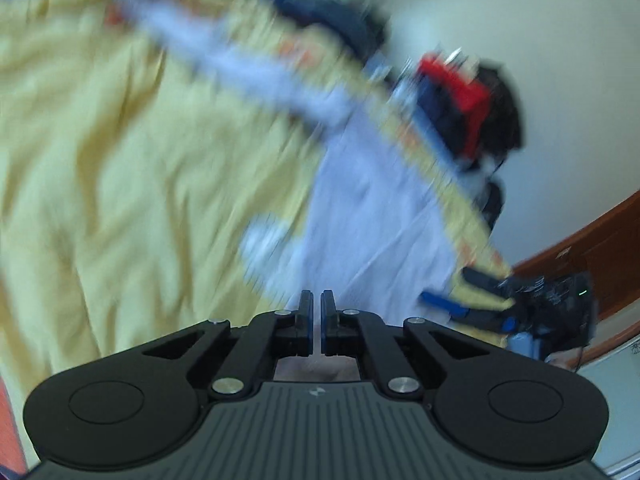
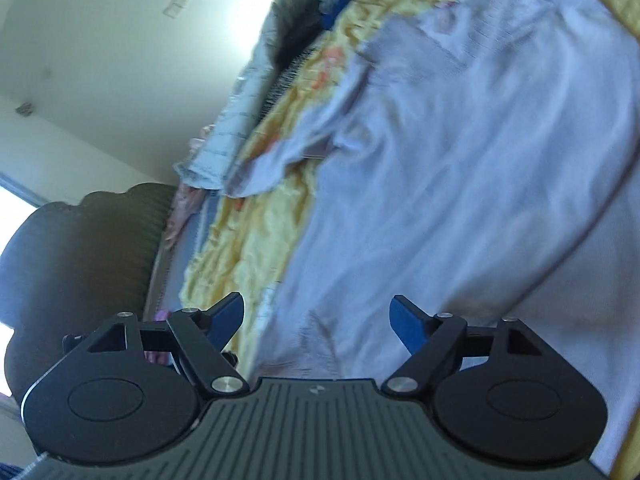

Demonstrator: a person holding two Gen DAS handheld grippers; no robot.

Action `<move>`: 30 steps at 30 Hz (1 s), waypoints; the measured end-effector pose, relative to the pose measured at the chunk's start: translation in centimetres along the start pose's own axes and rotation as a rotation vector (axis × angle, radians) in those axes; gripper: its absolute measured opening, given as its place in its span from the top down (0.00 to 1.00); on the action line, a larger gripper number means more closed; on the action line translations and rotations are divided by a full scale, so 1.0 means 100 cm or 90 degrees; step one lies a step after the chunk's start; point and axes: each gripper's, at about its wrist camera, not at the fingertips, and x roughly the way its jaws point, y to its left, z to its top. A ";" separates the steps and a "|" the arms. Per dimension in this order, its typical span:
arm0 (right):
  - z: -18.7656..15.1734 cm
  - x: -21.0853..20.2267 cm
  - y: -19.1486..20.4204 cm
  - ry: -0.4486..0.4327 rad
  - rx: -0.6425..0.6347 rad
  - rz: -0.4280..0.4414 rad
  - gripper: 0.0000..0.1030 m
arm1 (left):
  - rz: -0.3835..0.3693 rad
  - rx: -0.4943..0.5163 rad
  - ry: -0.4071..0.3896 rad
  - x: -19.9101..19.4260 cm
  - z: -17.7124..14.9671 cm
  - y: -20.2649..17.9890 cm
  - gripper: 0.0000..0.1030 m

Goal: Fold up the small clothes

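Observation:
A pale lavender garment (image 1: pixel 360 216) lies spread on a yellow bedsheet (image 1: pixel 120 160), one long sleeve stretched up and left; the view is motion-blurred. My left gripper (image 1: pixel 317 300) is shut just above the garment's near edge; no cloth shows between its pads. The right wrist view shows the same garment (image 2: pixel 460 180) filling the right of the frame on the yellow sheet (image 2: pixel 256 240). My right gripper (image 2: pixel 318 312) is open and empty, its fingers wide apart over the garment's near hem. The right gripper also shows in the left wrist view (image 1: pixel 480 300) at the bed's right edge.
A pile of dark clothes and a red object (image 1: pixel 460 92) sit at the bed's far right edge. A dark padded headboard or chair (image 2: pixel 80 260) stands left of the bed. A checked cloth (image 2: pixel 236 120) hangs off the bed's edge. Wooden furniture (image 1: pixel 600 240) stands by the wall.

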 end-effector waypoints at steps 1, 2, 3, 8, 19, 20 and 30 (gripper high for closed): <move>0.003 -0.001 0.004 -0.007 -0.004 0.009 0.20 | -0.014 0.034 -0.032 -0.004 -0.002 -0.011 0.97; 0.008 -0.001 0.005 -0.016 -0.002 0.013 0.16 | -0.025 0.078 -0.051 -0.002 -0.004 -0.026 0.97; 0.016 0.001 0.002 -0.027 0.007 0.015 0.13 | -0.029 0.127 -0.056 0.005 -0.007 -0.042 0.94; 0.057 0.017 -0.034 -0.071 0.109 -0.043 0.14 | 0.031 0.363 -0.011 0.075 -0.045 -0.098 0.79; 0.073 0.012 -0.065 -0.078 0.159 -0.042 0.18 | 0.066 0.420 0.036 0.100 -0.071 -0.076 0.60; 0.077 0.005 -0.064 -0.100 0.153 -0.036 0.16 | 0.054 0.415 0.026 0.095 -0.070 -0.076 0.50; 0.092 -0.021 -0.114 -0.178 0.240 -0.062 0.19 | 0.021 0.333 -0.009 0.085 -0.047 -0.054 0.17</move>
